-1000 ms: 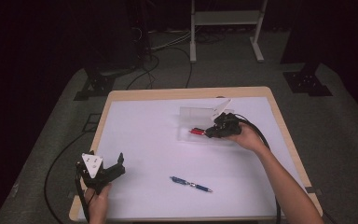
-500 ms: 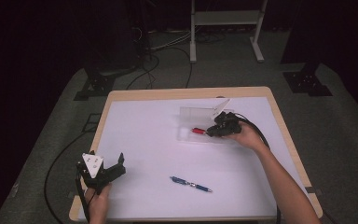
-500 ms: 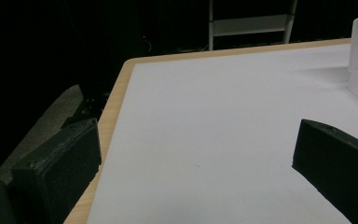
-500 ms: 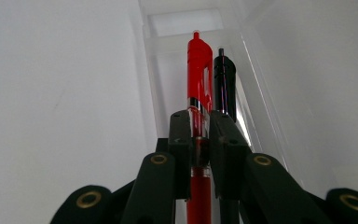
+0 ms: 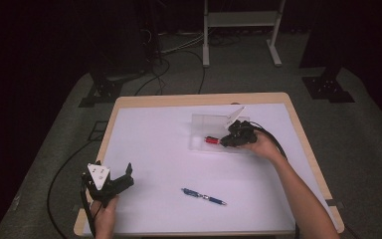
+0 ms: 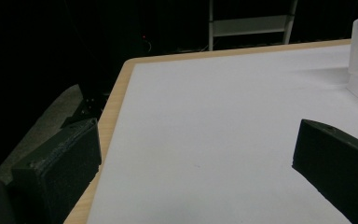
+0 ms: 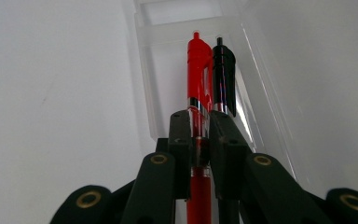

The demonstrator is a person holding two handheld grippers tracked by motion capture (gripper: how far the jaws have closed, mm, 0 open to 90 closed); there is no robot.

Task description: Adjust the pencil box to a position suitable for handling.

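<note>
A red pen [image 7: 199, 70] sits pinched between the jaws of my right gripper [image 7: 200, 126], its tip pointing into a clear plastic box [image 7: 145, 84]. Inside the box, a black pen [image 7: 224, 74] lies right beside the red one. From above, the right gripper [image 5: 225, 141] is at the box [image 5: 201, 124] on the table's right half, with the red pen [image 5: 210, 140] sticking out to the left. A blue pen [image 5: 204, 196] lies loose near the front edge. My left gripper [image 5: 122, 179] rests open at the front left corner, and nothing is between its jaws [image 6: 196, 154].
The white table top [image 5: 154, 139] has a wooden rim. The box's lid [image 5: 235, 114] stands up at its far right. Cables and stand feet lie on the dark floor beyond the table.
</note>
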